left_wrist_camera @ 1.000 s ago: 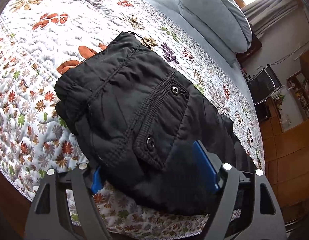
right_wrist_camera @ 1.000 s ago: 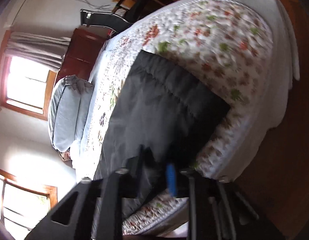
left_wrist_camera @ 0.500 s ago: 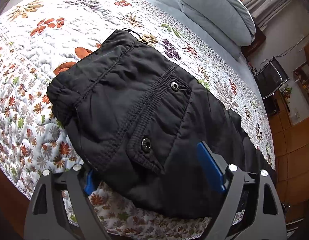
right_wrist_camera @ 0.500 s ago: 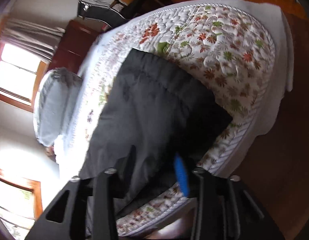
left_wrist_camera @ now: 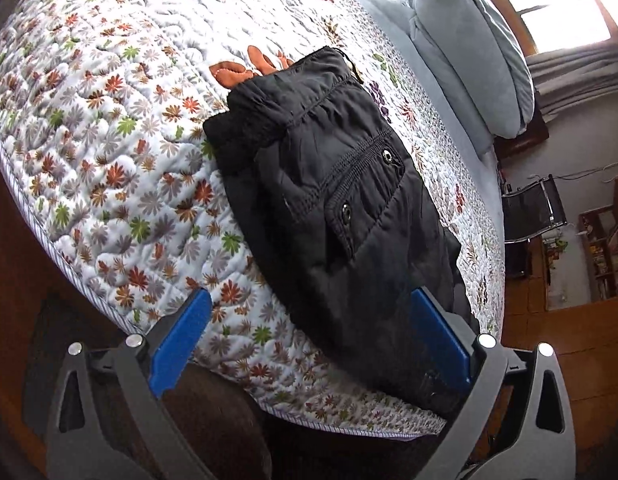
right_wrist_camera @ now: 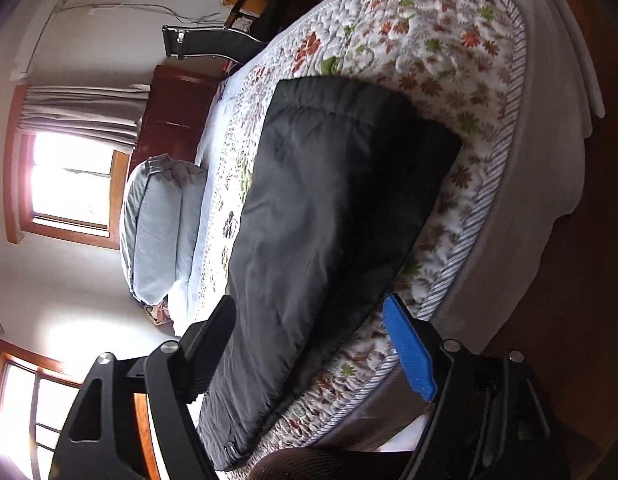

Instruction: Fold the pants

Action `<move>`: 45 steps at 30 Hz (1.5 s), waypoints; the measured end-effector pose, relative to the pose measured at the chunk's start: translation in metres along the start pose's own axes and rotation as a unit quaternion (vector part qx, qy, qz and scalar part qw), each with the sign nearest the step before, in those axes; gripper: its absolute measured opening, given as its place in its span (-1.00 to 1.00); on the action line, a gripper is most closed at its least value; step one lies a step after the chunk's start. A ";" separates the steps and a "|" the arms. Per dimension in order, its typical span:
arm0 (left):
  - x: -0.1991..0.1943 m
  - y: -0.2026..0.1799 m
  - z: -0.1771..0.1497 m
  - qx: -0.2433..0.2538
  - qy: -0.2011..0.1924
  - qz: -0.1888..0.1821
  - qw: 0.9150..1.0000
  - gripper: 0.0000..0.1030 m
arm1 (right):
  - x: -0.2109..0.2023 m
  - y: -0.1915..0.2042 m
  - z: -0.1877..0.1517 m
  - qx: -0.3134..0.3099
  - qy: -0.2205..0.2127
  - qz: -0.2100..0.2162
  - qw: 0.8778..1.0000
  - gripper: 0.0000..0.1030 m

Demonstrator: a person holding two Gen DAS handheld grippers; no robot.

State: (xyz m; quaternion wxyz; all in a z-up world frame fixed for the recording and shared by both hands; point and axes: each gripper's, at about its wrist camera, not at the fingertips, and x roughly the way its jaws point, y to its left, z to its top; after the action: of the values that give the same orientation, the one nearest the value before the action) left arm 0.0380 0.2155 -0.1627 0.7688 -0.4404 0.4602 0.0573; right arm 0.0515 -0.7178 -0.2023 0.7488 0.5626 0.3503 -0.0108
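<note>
Black pants (left_wrist_camera: 333, 208) lie folded on a floral quilted bed (left_wrist_camera: 109, 152), waistband at the far end and a snap pocket on top. They also show in the right wrist view (right_wrist_camera: 325, 216) as a smooth dark slab near the bed's edge. My left gripper (left_wrist_camera: 309, 320) is open and empty, drawn back at the bed's near edge, its blue pads (left_wrist_camera: 181, 332) apart and clear of the cloth. My right gripper (right_wrist_camera: 309, 328) is open and empty too, its fingers either side of the pants' near end without holding them.
Grey pillows (left_wrist_camera: 473, 52) lie at the head of the bed. A dark chair (left_wrist_camera: 533, 208) and wooden shelves (left_wrist_camera: 605, 248) stand beyond the far side. A window with curtains (right_wrist_camera: 73, 176) is behind the pillows. Wooden floor (right_wrist_camera: 569, 280) surrounds the bed.
Both grippers have let go of the pants and pulled back from the bed. The right gripper opened wide. The pants lie still on the quilt.
</note>
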 end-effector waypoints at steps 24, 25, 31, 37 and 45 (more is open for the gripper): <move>0.048 -0.014 0.015 -0.009 -0.002 -0.048 0.999 0.16 | 0.029 0.006 -0.007 0.005 0.016 -0.010 1.000 0.51; 0.049 -0.013 0.015 -0.001 -0.002 -0.039 0.999 0.04 | 0.028 0.004 -0.007 0.010 0.014 -0.008 1.000 0.51; 0.048 -0.005 0.016 0.019 -0.004 -0.020 1.000 -0.39 | 0.009 -0.014 -0.004 0.055 -0.021 0.027 0.998 0.57; 0.048 -0.009 0.013 0.013 -0.016 -0.016 1.000 -0.51 | 0.002 -0.032 -0.002 0.081 -0.025 0.033 0.996 0.63; 0.046 -0.002 0.008 -0.001 -0.017 -0.025 1.000 -0.50 | 0.031 -0.032 0.005 0.086 -0.023 0.029 0.996 0.54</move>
State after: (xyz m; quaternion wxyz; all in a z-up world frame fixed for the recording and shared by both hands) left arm 0.0709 0.2053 -0.1950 0.7773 -0.4516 0.4356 0.0461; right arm 0.0640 -0.7220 -0.2448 0.7054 0.6345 0.3143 -0.0327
